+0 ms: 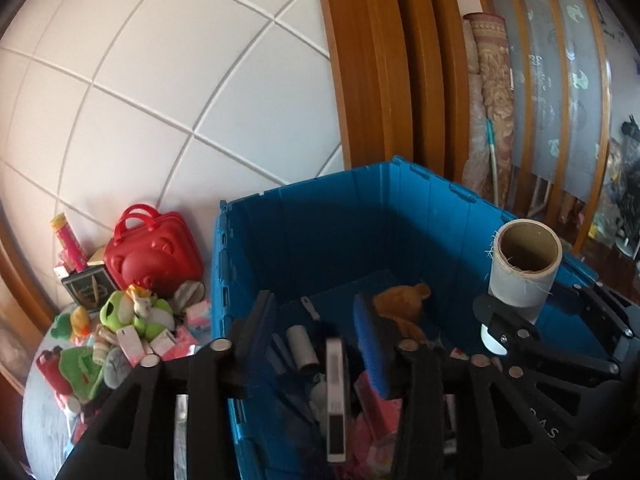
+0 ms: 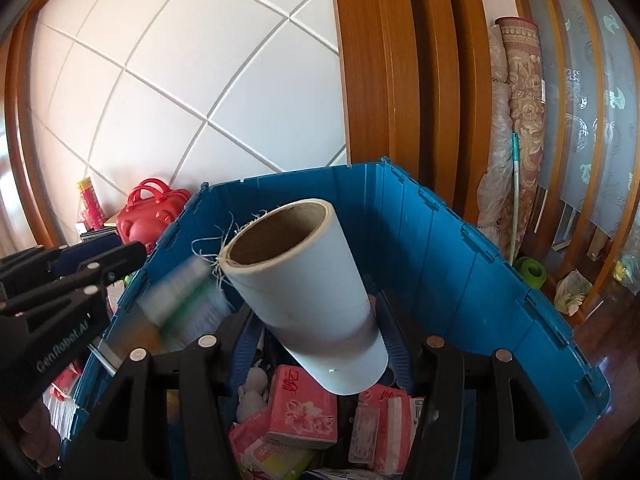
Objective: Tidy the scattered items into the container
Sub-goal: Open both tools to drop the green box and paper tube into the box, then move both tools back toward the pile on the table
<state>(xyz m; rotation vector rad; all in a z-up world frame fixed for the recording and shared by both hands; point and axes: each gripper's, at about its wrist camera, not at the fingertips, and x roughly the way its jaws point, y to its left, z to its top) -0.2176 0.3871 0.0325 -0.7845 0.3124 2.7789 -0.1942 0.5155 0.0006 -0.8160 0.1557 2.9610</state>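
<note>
The blue crate (image 2: 460,264) stands open against the white tiled wall (image 2: 180,80). It holds pink tissue packs (image 2: 302,412), a small white figure (image 2: 254,390), a brown plush toy (image 1: 400,306) and a grey roll (image 1: 300,346).

The right tongs (image 2: 324,344) are clamped on a white cardboard tube (image 2: 304,280), tilted above the crate's inside.

The left tongs (image 1: 316,346) stand apart above the crate; a blurred white item (image 1: 335,396) lies between them, untouched.

More toys (image 1: 136,312) and a red case (image 1: 154,252) lie on a surface left of the crate.

The other tongs' arm reads "GenRobot.AI".
</note>
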